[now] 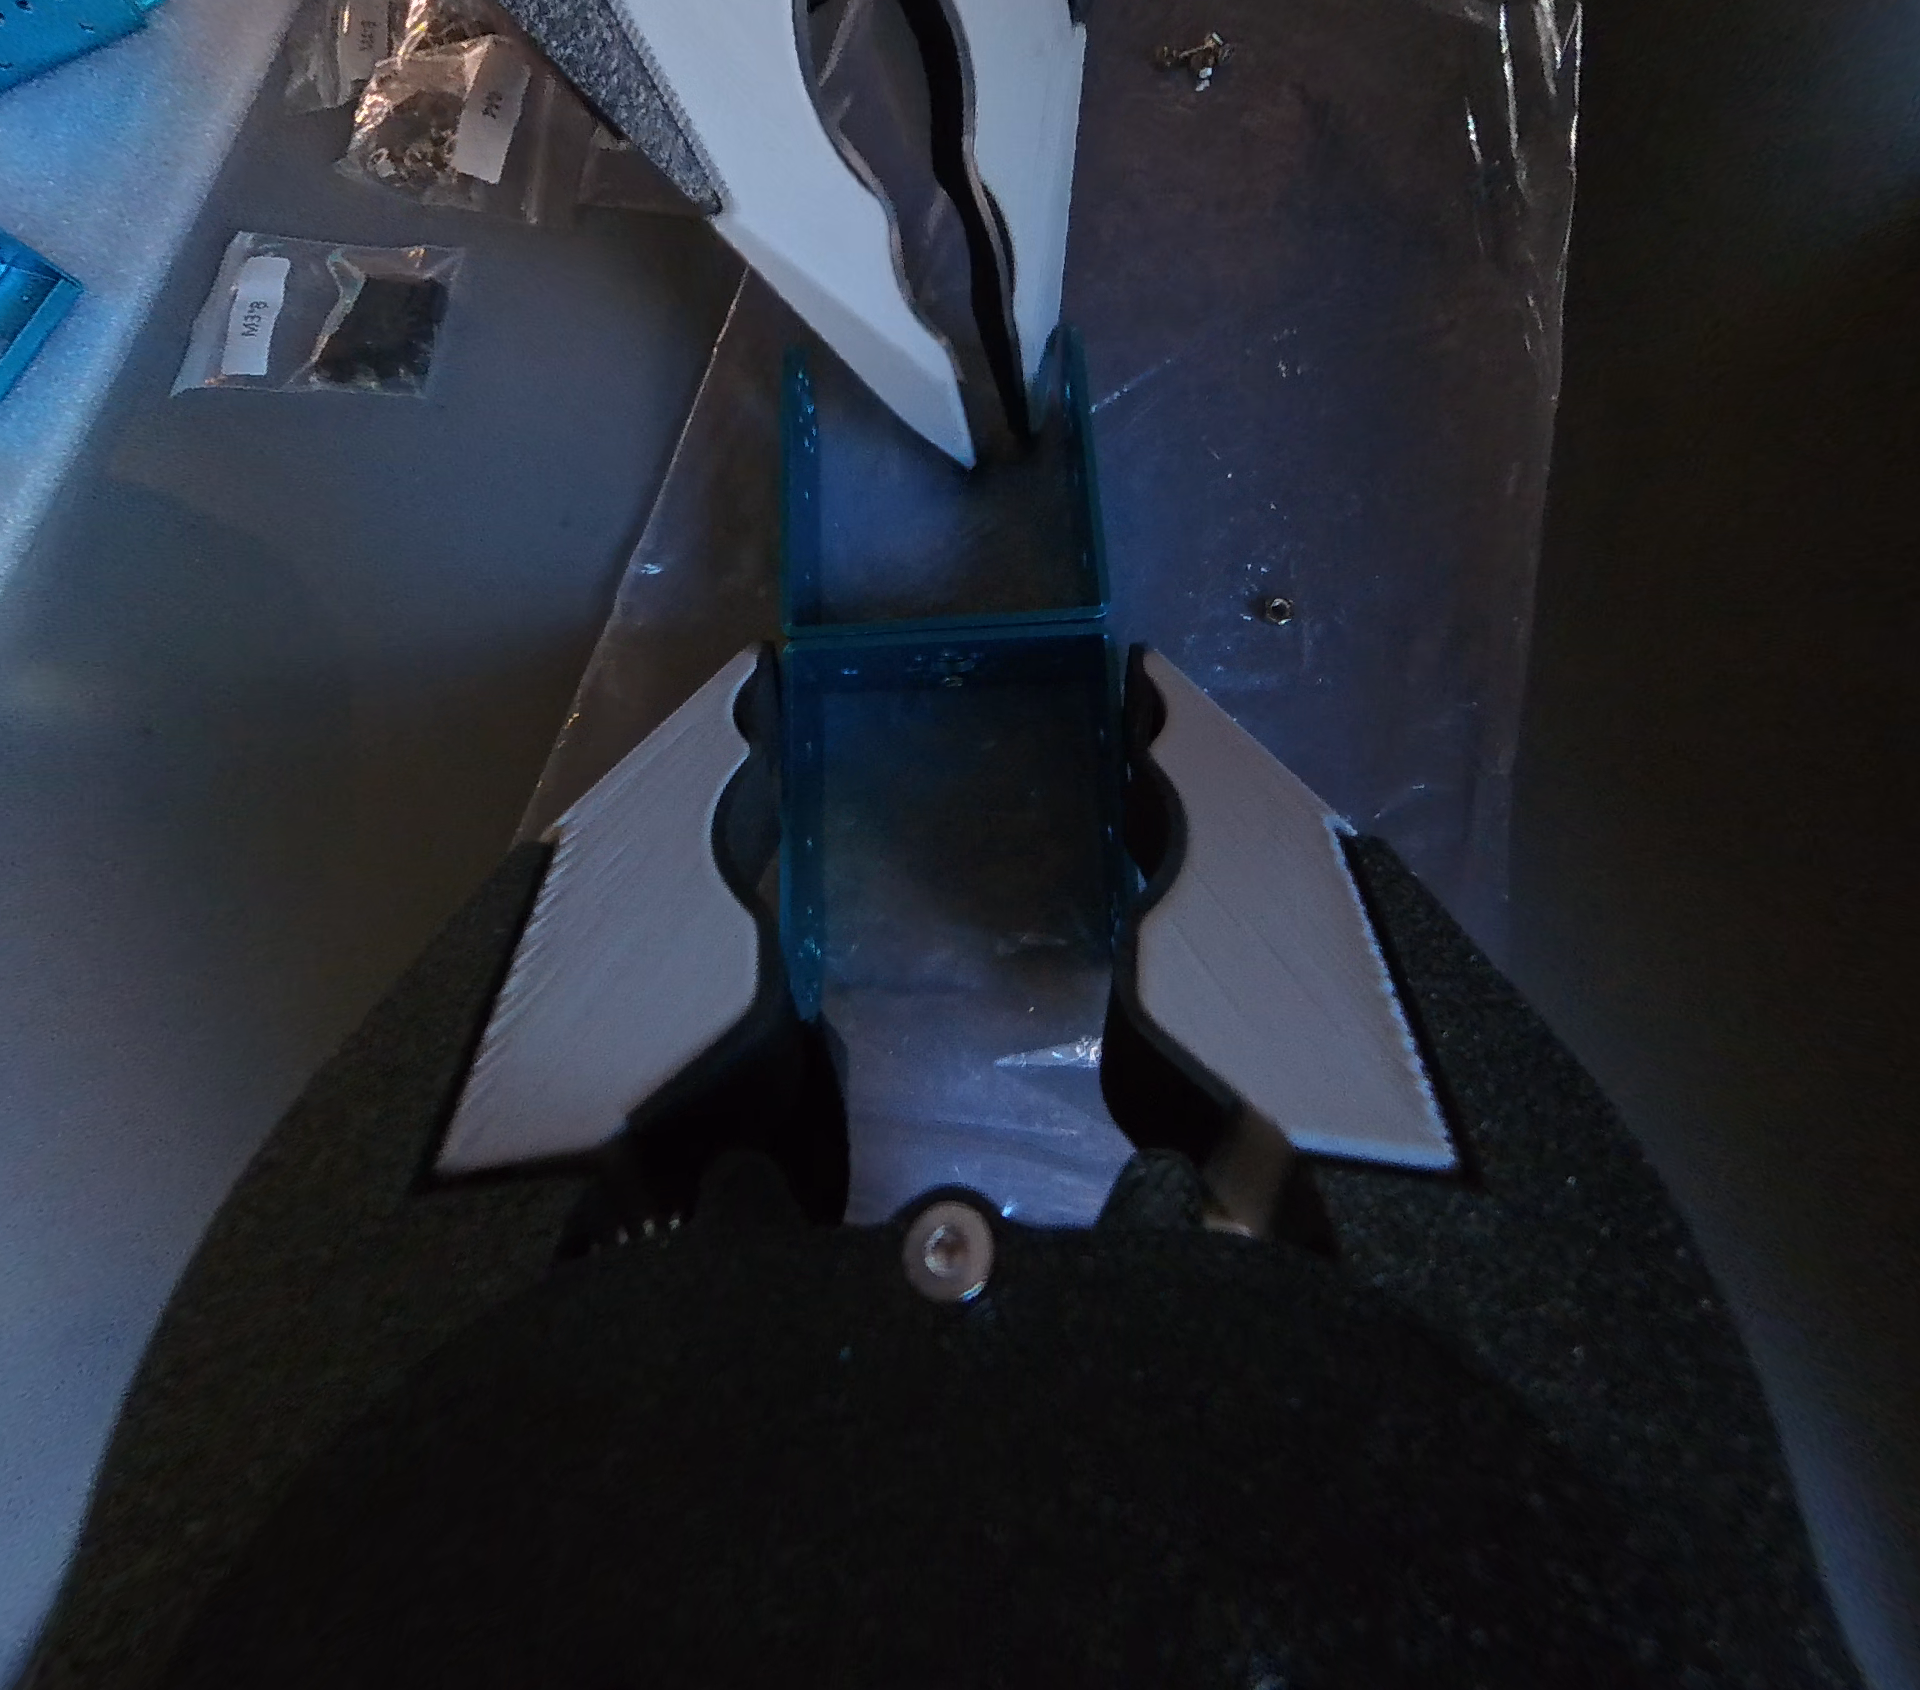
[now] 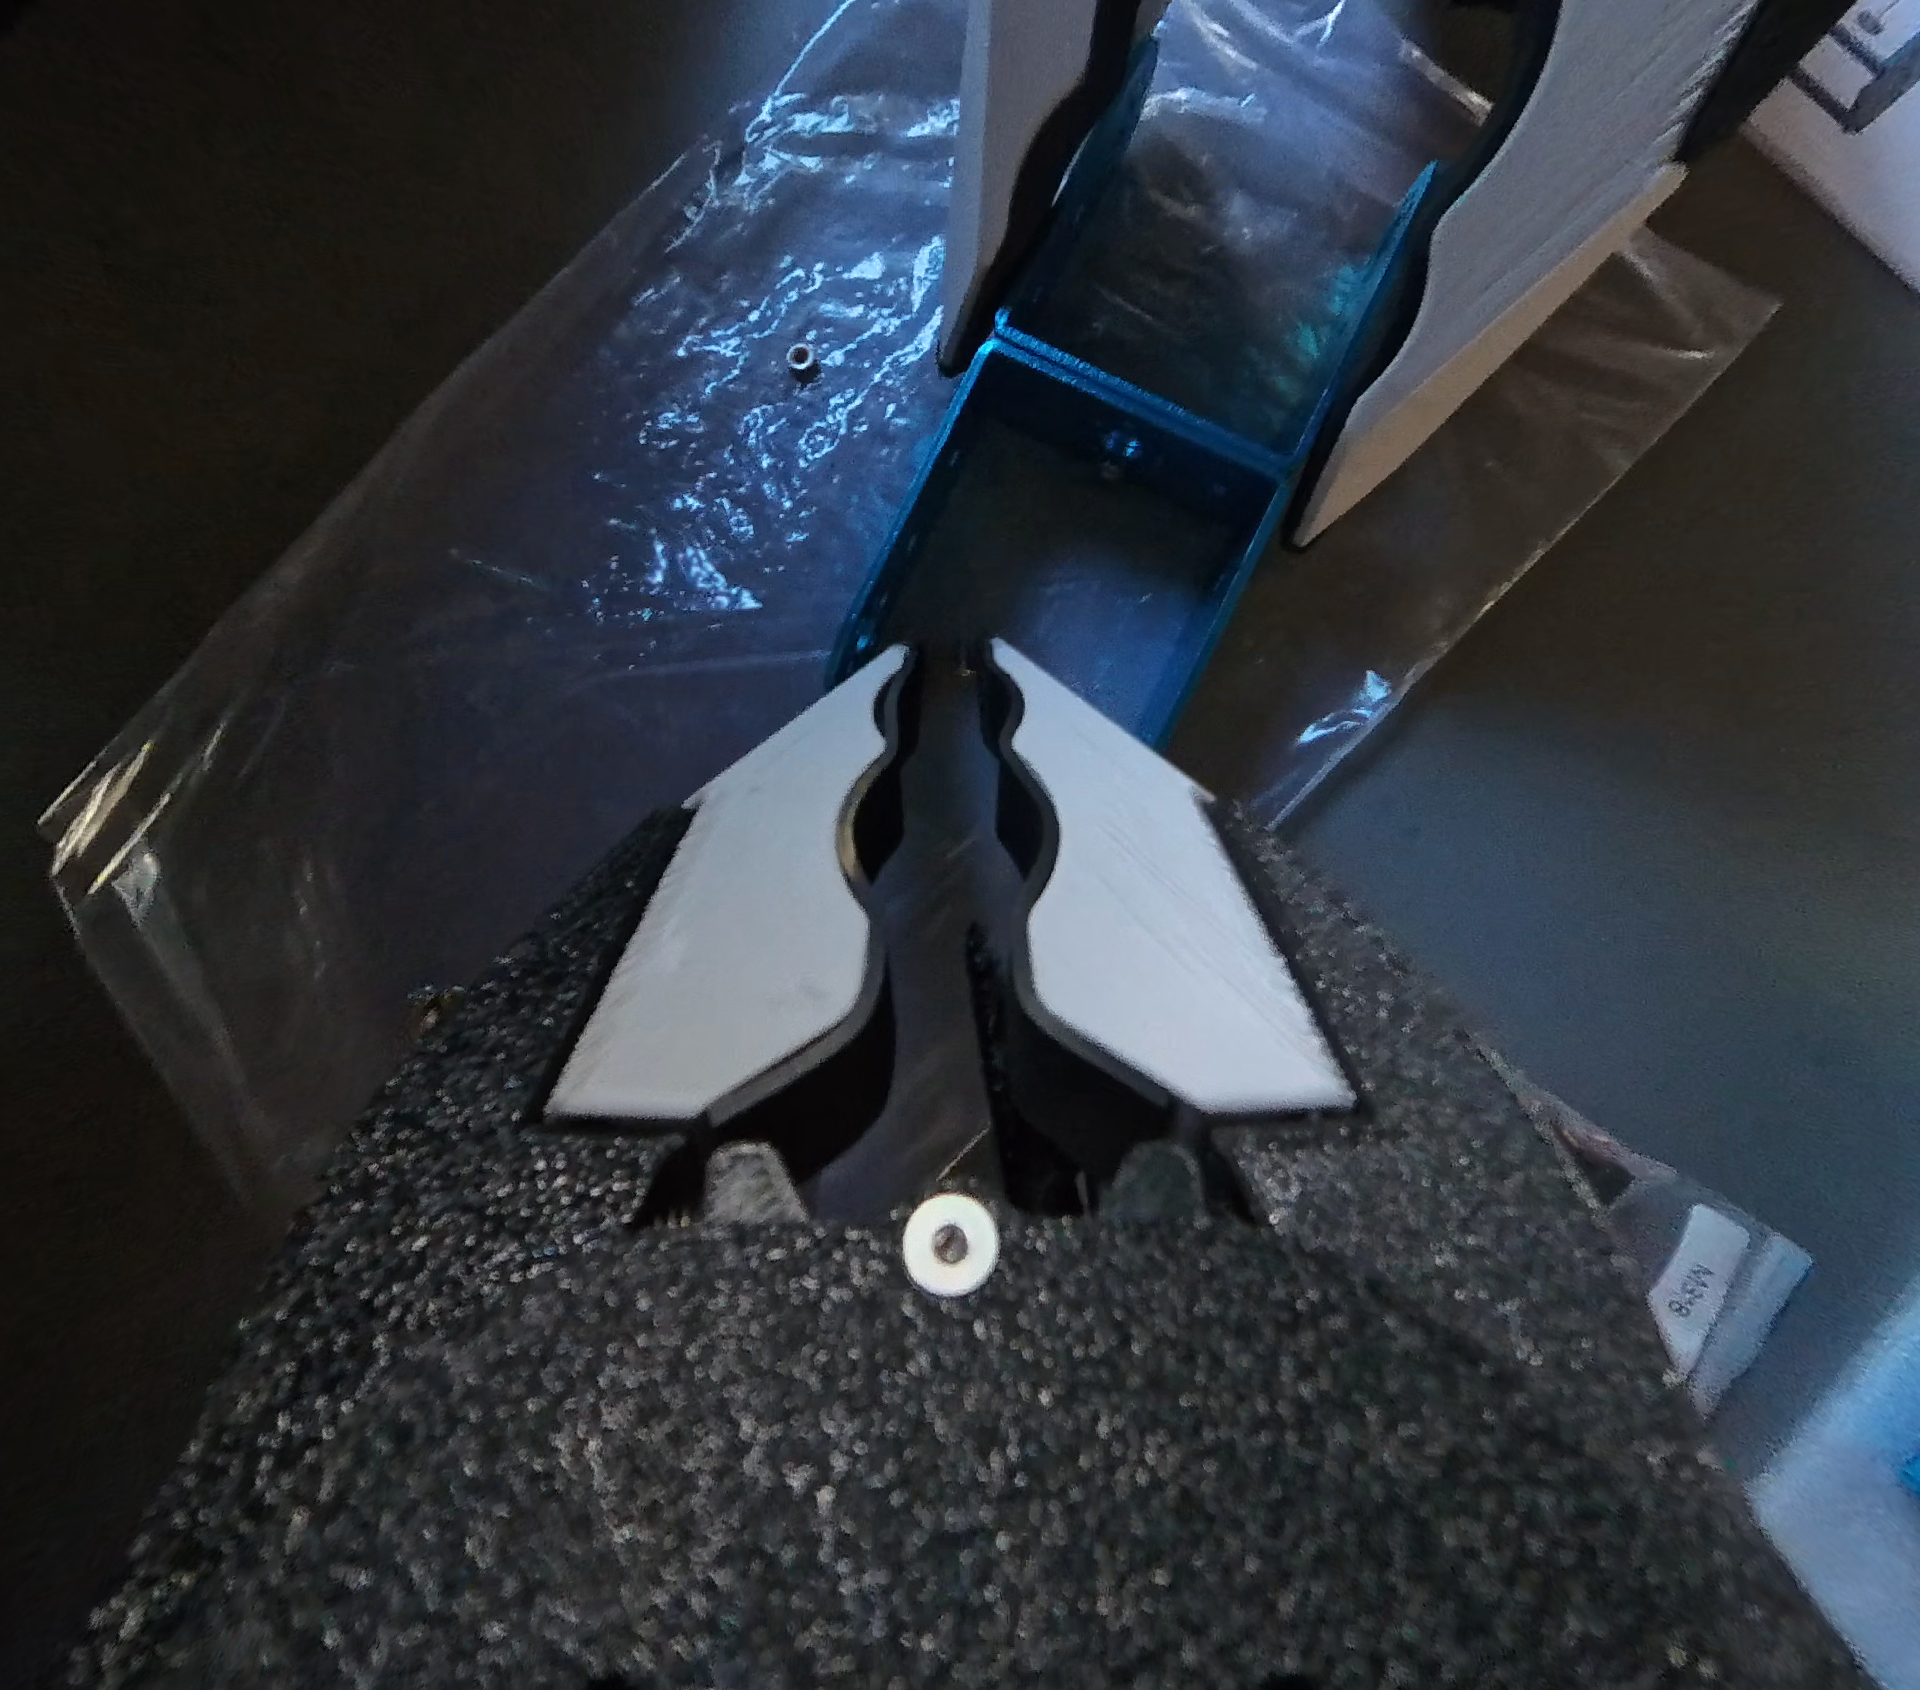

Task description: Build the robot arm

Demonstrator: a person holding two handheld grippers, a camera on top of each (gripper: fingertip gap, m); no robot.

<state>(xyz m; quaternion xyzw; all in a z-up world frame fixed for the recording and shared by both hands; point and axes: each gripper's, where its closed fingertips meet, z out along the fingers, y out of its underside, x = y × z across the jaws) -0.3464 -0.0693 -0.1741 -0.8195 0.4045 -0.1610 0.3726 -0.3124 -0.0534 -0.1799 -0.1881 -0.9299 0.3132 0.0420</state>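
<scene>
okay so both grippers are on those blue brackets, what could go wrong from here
The left gripper clamps only the near blue bracket; the far bracket might shift at their joint. The right gripper, nearly closed inside it, could nudge it. The loose nut may roll off the plastic sheet.

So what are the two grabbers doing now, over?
Left gripper clamped on near blue metal U-bracket. Right gripper nearly shut inside far blue bracket. Clear plastic sheet underneath.
</scene>
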